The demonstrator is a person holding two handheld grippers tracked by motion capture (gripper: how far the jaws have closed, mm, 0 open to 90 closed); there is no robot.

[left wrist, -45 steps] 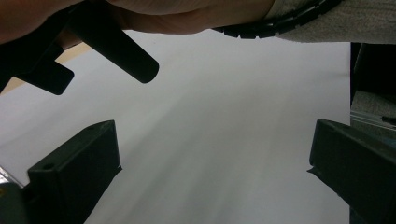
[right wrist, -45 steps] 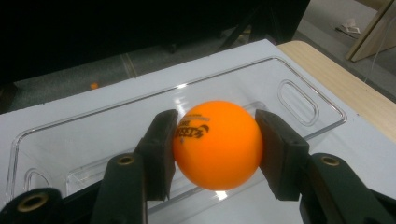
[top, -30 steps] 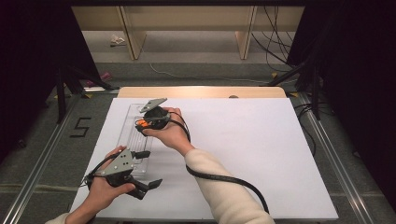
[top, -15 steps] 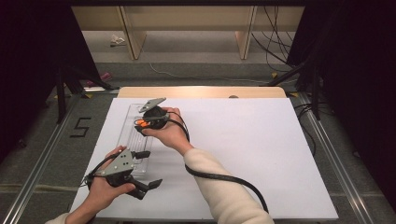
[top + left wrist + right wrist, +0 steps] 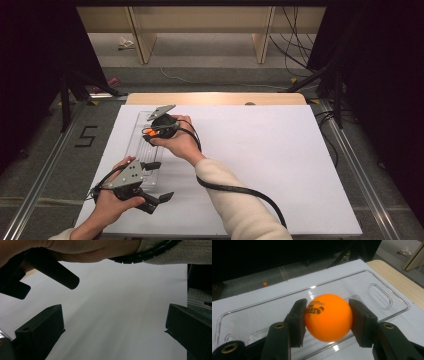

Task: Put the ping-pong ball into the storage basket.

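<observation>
We see the right gripper (image 5: 327,320) grasping 1 orange ball (image 5: 328,317) between its fingers, just above the clear tray (image 5: 387,296). Left gripper (image 5: 157,181) fingers stand released at the tray's near end on the counter (image 5: 280,165).

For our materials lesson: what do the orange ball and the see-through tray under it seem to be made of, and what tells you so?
Orange ball with black print: probably thin plastic, smooth matt shell with a soft sheen, like a table-tennis ball. Clear rectangular tray: likely hard transparent plastic, glossy; the white surface shows through it and bright glints sit on its moulded rim.
</observation>
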